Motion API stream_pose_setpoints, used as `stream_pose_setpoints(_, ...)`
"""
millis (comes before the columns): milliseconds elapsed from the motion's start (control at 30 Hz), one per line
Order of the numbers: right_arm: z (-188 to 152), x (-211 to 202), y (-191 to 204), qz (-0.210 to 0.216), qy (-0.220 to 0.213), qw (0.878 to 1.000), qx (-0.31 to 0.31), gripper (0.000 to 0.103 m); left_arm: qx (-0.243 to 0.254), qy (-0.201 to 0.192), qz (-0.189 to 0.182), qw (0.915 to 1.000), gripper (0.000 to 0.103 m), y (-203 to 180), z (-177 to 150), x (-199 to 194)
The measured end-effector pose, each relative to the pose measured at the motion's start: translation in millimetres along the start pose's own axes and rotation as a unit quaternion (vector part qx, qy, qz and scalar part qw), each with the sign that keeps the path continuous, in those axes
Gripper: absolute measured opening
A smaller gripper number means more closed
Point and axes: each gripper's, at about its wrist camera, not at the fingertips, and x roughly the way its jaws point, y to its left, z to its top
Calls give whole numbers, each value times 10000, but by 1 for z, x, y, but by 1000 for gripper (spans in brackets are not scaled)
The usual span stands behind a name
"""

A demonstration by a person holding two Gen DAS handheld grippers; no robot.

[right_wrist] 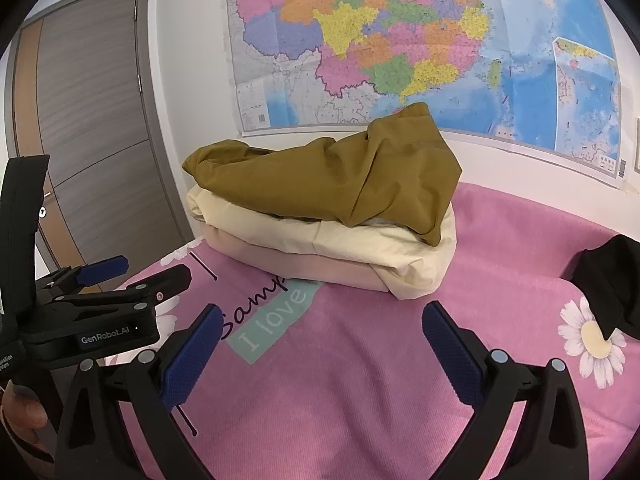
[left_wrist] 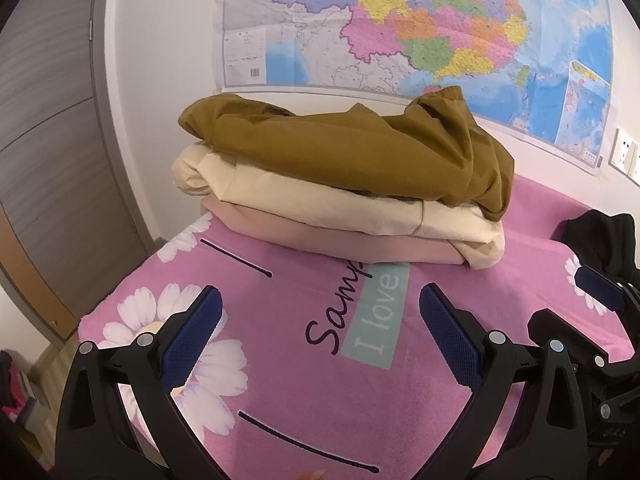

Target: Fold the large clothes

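Note:
A stack of folded clothes sits at the far side of the pink bed: an olive-brown garment (left_wrist: 352, 152) (right_wrist: 340, 180) on top, a cream one (left_wrist: 320, 204) (right_wrist: 340, 244) under it, a pale pink one (left_wrist: 320, 236) (right_wrist: 288, 264) at the bottom. A black garment (left_wrist: 600, 236) (right_wrist: 608, 280) lies unfolded at the right. My left gripper (left_wrist: 320, 320) is open and empty above the bedspread, short of the stack; it also shows in the right wrist view (right_wrist: 132, 272). My right gripper (right_wrist: 320, 340) is open and empty beside it, seen at the right edge of the left wrist view (left_wrist: 576, 300).
The pink bedspread (left_wrist: 280, 380) (right_wrist: 360, 400) with daisies and lettering covers the bed. A large map (left_wrist: 400, 28) (right_wrist: 400, 48) hangs on the white wall behind. A grey door (left_wrist: 44, 140) (right_wrist: 92, 120) stands left, past the bed's left edge.

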Motion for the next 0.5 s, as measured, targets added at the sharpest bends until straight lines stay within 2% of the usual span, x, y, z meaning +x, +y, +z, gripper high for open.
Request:
stream_pose_setpoints(200, -2, -1, -3, -10, 17, 10000, 37, 97, 20, -53, -47, 10000, 96, -3, -3, -1)
stream_pose_setpoints(300, -4, -2, -7, -22, 31, 10000, 68, 97, -29, 60, -132, 9999, 97, -6, -2, 3)
stream_pose_setpoints(500, -12, -13, -27, -192, 55, 9994, 266, 97, -12, 199, -577, 9981, 98, -25, -3, 10)
